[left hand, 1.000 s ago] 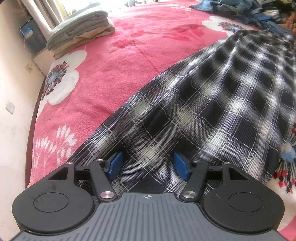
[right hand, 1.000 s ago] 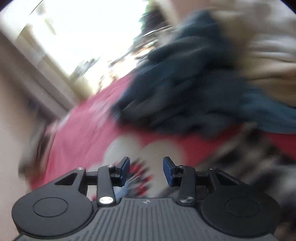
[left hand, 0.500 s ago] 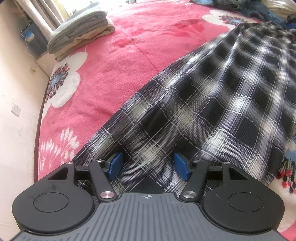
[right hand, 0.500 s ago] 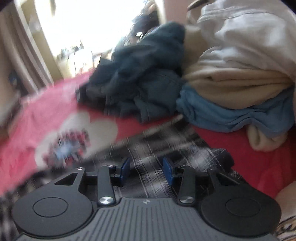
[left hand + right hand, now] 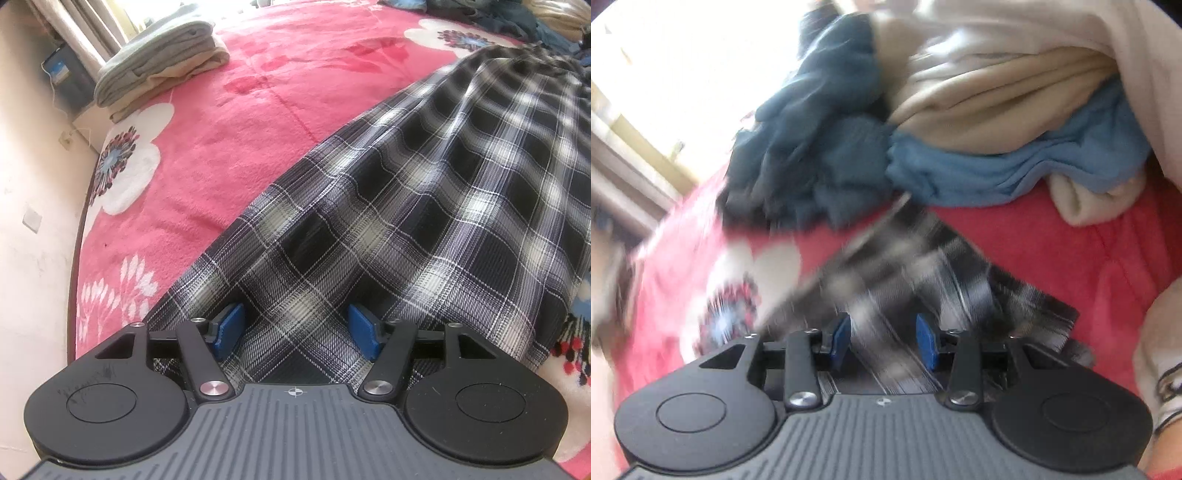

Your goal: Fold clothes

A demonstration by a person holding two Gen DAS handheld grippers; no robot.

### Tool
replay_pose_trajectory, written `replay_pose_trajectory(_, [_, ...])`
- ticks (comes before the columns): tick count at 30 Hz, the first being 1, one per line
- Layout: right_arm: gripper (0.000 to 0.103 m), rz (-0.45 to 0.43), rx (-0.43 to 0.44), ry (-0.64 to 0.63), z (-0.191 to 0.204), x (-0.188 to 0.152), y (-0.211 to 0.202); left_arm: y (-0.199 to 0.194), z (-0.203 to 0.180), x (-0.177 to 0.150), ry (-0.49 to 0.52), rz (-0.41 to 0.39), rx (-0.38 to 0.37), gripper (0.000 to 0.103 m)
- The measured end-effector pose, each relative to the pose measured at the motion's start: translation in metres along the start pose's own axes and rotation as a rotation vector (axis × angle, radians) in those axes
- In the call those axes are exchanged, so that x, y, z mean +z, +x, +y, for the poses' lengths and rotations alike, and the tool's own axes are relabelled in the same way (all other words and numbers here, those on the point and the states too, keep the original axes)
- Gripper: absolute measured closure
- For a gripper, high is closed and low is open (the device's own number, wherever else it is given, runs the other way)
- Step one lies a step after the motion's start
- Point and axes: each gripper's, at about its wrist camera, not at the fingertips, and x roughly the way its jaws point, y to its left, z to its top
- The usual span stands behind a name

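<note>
A black-and-white plaid garment (image 5: 424, 206) lies spread flat across the pink flowered blanket (image 5: 236, 122). My left gripper (image 5: 295, 332) stands open right over its near corner; the blue pads (image 5: 229, 326) sit wide apart and plaid cloth shows between them without being pinched. In the blurred right wrist view, the far, narrower end of the same plaid garment (image 5: 923, 266) runs under my right gripper (image 5: 883, 339). That gripper is open with a moderate gap, and the cloth passes below its pads untouched.
Folded grey and beige clothes (image 5: 159, 62) are stacked at the bed's far left corner. An unfolded heap lies just beyond the plaid end: dark teal (image 5: 812, 147), beige (image 5: 997, 99) and light blue (image 5: 1015, 166) pieces. A wall (image 5: 33, 206) borders the bed's left edge.
The right gripper swung across from the flower print and clothes heap until it stood over the plaid garment's far end. The left gripper stayed over the near corner, jaws unchanged.
</note>
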Motion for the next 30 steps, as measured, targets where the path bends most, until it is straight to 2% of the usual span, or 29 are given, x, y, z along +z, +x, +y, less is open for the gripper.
replay_pose_trajectory(4, [0.061, 0.059, -0.016, 0.203, -0.007, 0.019, 0.022, 0.0, 0.0, 0.0, -0.001, -0.003, -0.001, 0.04])
replay_pose_trajectory(9, [0.061, 0.091, -0.104, 0.325, -0.011, 0.029, 0.049, 0.0, 0.002, -0.001, -0.006, -0.008, -0.01, 0.04])
replay_pose_trajectory(12, [0.061, 0.104, -0.154, 0.297, -0.003, 0.031, 0.057, 0.001, 0.004, -0.001, -0.009, -0.012, -0.018, 0.04])
replay_pose_trajectory(14, [0.068, 0.113, -0.196, 0.267, 0.002, 0.032, 0.061, 0.002, 0.005, -0.002, -0.012, -0.014, -0.023, 0.039])
replay_pose_trajectory(16, [0.087, 0.111, -0.232, 0.245, 0.003, 0.031, 0.06, 0.002, 0.006, -0.002, -0.014, -0.019, -0.027, 0.039])
replay_pose_trajectory(19, [0.097, 0.096, -0.225, 0.247, 0.0, 0.028, 0.055, 0.002, 0.006, -0.004, -0.017, -0.026, -0.031, 0.039])
replay_pose_trajectory(24, [0.1, 0.047, -0.19, 0.218, 0.004, 0.023, 0.033, 0.003, 0.008, -0.004, -0.018, -0.031, -0.034, 0.039])
replay_pose_trajectory(30, [0.1, -0.079, -0.157, 0.139, 0.03, 0.042, 0.002, 0.003, 0.008, -0.004, -0.019, -0.032, -0.034, 0.039])
